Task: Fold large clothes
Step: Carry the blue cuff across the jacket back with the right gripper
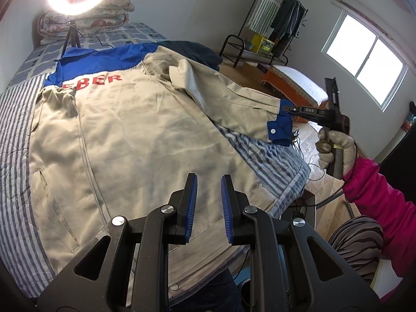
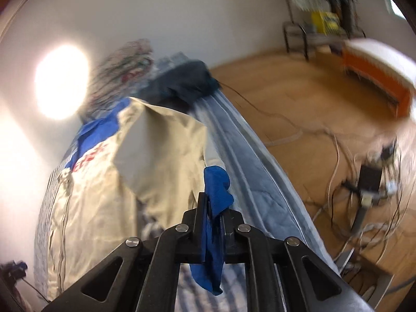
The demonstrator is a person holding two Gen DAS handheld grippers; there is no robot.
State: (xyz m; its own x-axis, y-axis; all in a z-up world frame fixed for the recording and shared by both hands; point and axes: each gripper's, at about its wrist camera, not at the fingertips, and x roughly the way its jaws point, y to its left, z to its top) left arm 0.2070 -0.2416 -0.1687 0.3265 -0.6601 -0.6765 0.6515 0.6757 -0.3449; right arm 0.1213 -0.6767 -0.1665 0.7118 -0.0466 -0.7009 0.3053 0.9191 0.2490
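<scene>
Plainly, what matters is how the lifted sleeve runs relative to the jacket's body. The beige jacket (image 1: pixel 124 135) lies spread back-up on the bed (image 1: pixel 15 135), filling the middle of the left wrist view, its blue yoke and red lettering toward the upper left and its hem toward the bottom centre. So its long axis runs from bottom centre to upper left. The right sleeve (image 1: pixel 234 96) leaves the shoulder near the upper middle and stretches out to the right of the frame, roughly across that axis, ending in the blue cuff (image 1: pixel 279 130) at centre right.

The right gripper (image 1: pixel 288 109) is closed on that cuff, held by a gloved hand (image 1: pixel 335 148) in a pink sleeve (image 1: pixel 377 189). In the right wrist view the cuff's blue cloth (image 2: pixel 215 189) is pinched between the closed jaws at bottom centre, with the beige sleeve rising away toward the upper left. The cuff appears raised off the striped bedding and out past the jacket's right edge.

The left gripper (image 1: pixel 208 197) stands at the bottom centre of its own view with a narrow gap between its blue pads (image 1: pixel 226 208) and nothing in it. It hovers over the hem, and whether it touches the cloth I cannot tell.

Judging from this, the right gripper is the one placed to carry the sleeve, and the fold would go leftward across the frame, onto the jacket's back.
</scene>
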